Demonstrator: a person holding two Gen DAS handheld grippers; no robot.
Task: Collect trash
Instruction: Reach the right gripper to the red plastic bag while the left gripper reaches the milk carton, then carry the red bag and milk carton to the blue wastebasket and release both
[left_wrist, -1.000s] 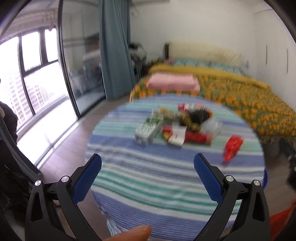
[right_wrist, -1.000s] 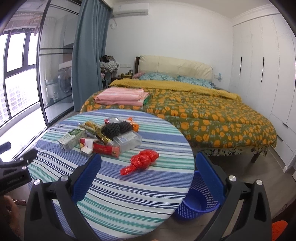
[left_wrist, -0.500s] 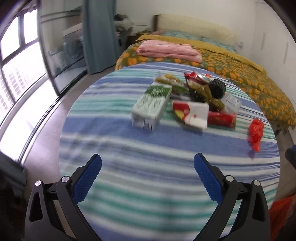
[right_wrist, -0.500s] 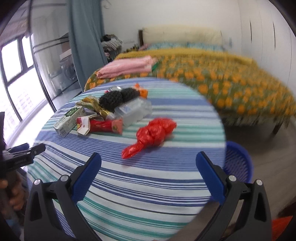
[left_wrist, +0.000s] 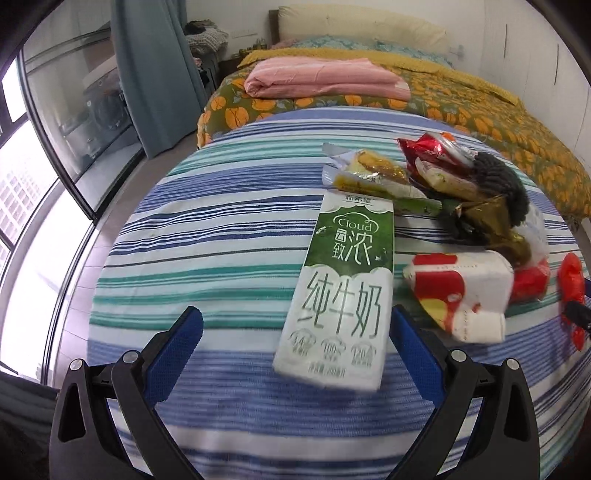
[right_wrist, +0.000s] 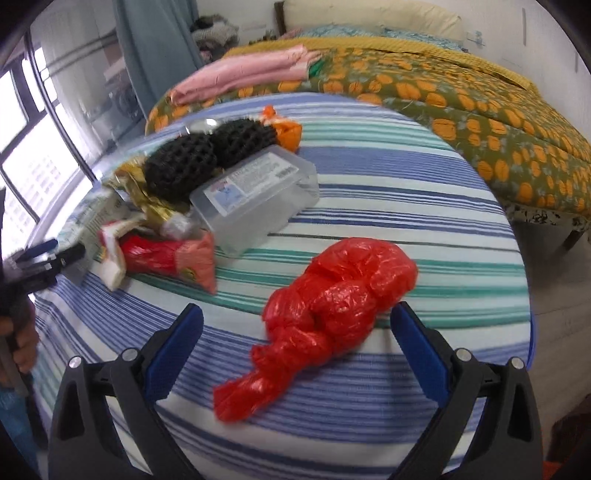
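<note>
A green-and-white milk carton (left_wrist: 340, 288) lies flat on the striped round table (left_wrist: 221, 240). My left gripper (left_wrist: 295, 325) is open, and the carton's near end lies between its blue fingers with gaps on both sides. A knotted red plastic bag (right_wrist: 332, 306) lies near the table's right edge, between the fingers of my right gripper (right_wrist: 295, 321). Those jaws are wide and closing, and the pads stand apart from the bag. More trash sits in a pile: a red-and-white wrapper (left_wrist: 461, 291), a clear plastic box (right_wrist: 255, 195), black foam nets (right_wrist: 177, 166) and a red packet (right_wrist: 166, 254).
Behind the table is a bed with an orange-patterned cover (right_wrist: 480, 110) and a folded pink blanket (left_wrist: 325, 77). A glass door (left_wrist: 74, 110) and a window are on the left. The rim of a blue basket (right_wrist: 532, 332) shows past the table's right edge.
Both grippers have come down and in toward the table. The carton now lies between the left fingers and the red bag between the right fingers.
</note>
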